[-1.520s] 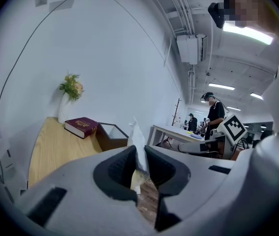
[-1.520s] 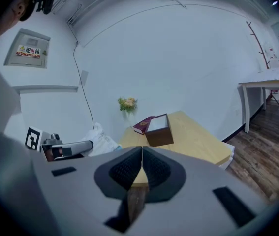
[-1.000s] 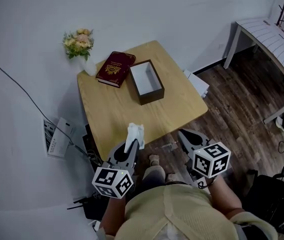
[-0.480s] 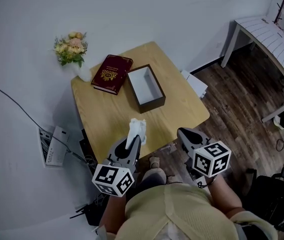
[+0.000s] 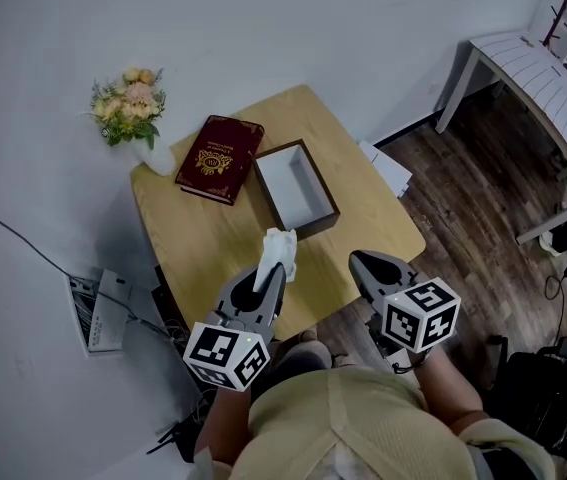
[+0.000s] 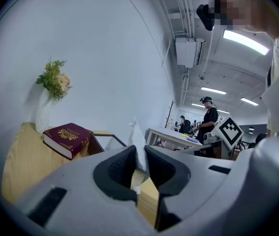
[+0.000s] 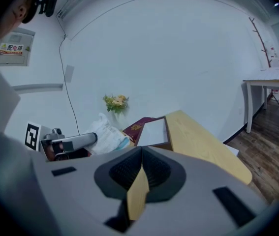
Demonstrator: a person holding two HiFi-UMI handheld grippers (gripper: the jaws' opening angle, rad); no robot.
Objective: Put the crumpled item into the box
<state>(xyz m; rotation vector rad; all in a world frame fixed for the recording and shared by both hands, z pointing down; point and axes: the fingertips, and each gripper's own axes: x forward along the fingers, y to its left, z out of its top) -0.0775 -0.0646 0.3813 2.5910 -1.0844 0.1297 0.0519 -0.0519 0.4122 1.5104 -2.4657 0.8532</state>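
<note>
A: While hovering at the near edge of the worktop [image 5: 213, 238], gripping what?

B: The crumpled item [image 5: 281, 246], pinched upright in the left claw [image 5: 269, 274], partly closed on it. Right claw [image 5: 368, 265] shut, empty.

A: And the box [image 5: 294, 184]?

B: Dead ahead of the left claw, close, long axis pointing away. Left nearer than right. Probably just a short carry forward.

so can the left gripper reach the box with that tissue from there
Probably yes. The left gripper holds the crumpled tissue over the table, the open-topped box lies just ahead, and only bare wood lies between; the book sits aside.
</note>
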